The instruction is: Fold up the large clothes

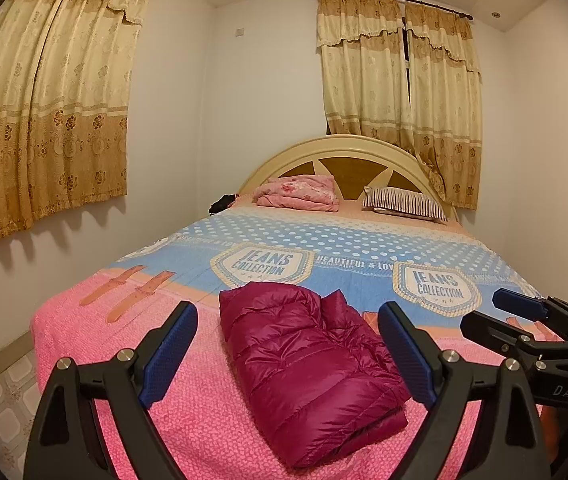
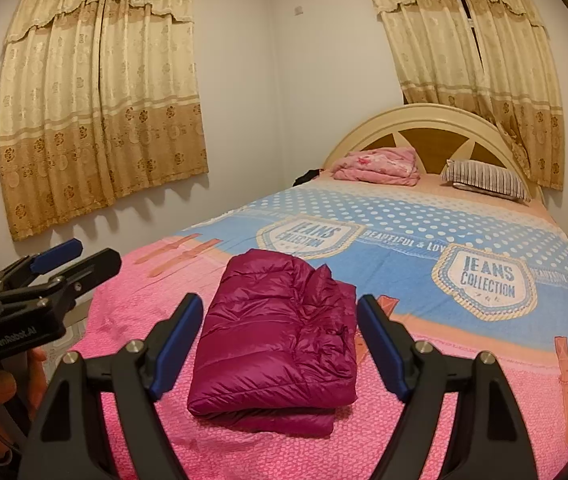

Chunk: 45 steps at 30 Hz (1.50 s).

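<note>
I am looking along a bed covered by a pink and blue printed bedspread (image 1: 324, 248) that is reading "JEANS COLLECTION" in shield badges. A folded pink floral quilt (image 1: 299, 193) is lying at the far end, against the arched cream and tan wooden headboard (image 1: 348, 148), and a striped pillow (image 1: 404, 202) is resting just beside it. Beige and gold floral curtains (image 2: 100, 100) are hanging on the side wall, and another pair (image 1: 400, 92) is hanging behind the headboard.

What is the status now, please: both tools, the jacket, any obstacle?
Left tool open, empty. Right tool open, empty. Magenta puffer jacket lies folded on the bed, untouched. Nothing in the way.
</note>
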Tool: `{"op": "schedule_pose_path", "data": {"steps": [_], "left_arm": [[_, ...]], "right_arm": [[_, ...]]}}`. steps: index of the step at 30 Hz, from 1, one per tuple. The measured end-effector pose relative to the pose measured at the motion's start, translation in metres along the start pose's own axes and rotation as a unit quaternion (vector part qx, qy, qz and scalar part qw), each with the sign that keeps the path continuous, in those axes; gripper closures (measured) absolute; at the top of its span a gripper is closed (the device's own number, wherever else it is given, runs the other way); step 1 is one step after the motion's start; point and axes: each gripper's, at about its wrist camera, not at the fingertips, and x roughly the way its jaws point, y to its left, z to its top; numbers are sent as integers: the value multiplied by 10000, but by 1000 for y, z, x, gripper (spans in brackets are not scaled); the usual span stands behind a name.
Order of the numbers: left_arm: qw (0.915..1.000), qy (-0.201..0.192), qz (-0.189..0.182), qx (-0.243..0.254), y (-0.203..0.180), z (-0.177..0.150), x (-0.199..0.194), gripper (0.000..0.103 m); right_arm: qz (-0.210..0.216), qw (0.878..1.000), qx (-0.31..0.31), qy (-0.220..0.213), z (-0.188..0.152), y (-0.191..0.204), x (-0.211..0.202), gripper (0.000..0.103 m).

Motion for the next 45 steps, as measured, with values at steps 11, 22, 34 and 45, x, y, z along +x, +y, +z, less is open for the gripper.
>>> {"op": "schedule_pose_path", "data": {"steps": [11,22,34,45], "left_arm": [[10000,5,80,30,-2,-1,2,11],[9993,-189,304,93,-4,3,-3,11],[9992,-29,400,-52,-2,1,5,9],[9996,-9,259,-90,0,-7,10,6]], "right_arm": [[41,10000,-12,39,-2,1,1,20],[52,10000,-33,62,-4,3,2,19],[95,9999,-77,14,-4,6,0,19],[131,9998,-133,42,-6,8,1,19]]}}
